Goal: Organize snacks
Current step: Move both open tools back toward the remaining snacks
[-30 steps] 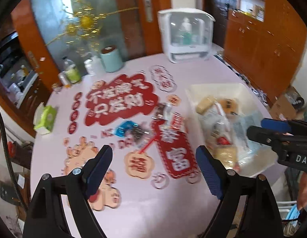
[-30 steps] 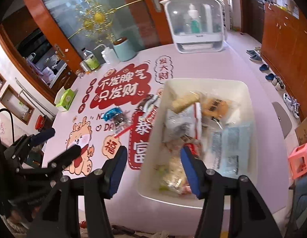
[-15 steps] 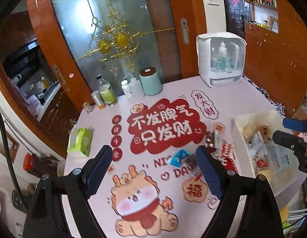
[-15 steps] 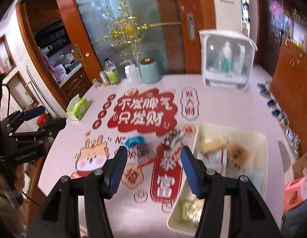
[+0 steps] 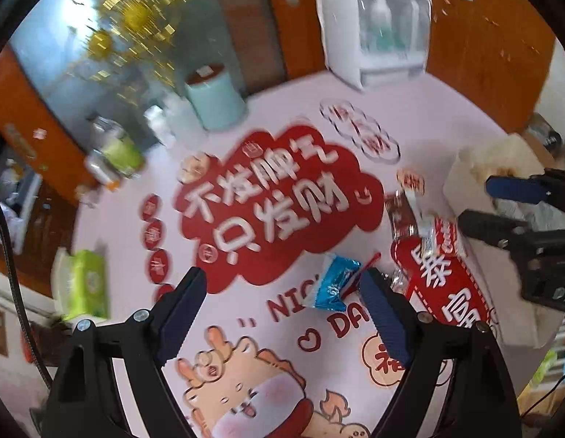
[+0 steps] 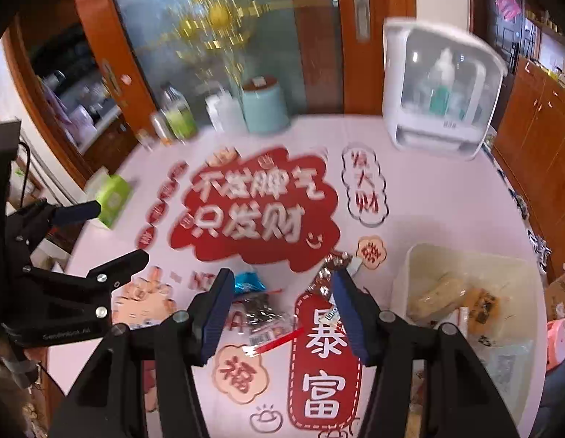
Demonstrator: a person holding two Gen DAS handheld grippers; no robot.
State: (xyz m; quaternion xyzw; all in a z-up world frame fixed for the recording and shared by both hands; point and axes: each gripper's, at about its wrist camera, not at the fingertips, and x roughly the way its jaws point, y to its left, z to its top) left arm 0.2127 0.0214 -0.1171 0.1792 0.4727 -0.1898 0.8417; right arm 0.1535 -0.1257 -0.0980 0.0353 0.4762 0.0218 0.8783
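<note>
Fingers on both grippers spread, nothing between them: left gripper (image 5: 282,299) wider than right gripper (image 6: 280,304). Loose snacks lie on the pink printed table (image 6: 428,200): blue foil snack packet (image 5: 333,286) just off the left gripper's right finger, dark brown wrapper (image 6: 328,273) and clear packet of dark pieces (image 6: 262,312) under the right gripper. White plastic bin (image 6: 402,284) holding more snacks sits at the table's right edge. Versus half a second ago, both views have dropped closer to the loose packets; the bin has slid toward the frame edge.
</note>
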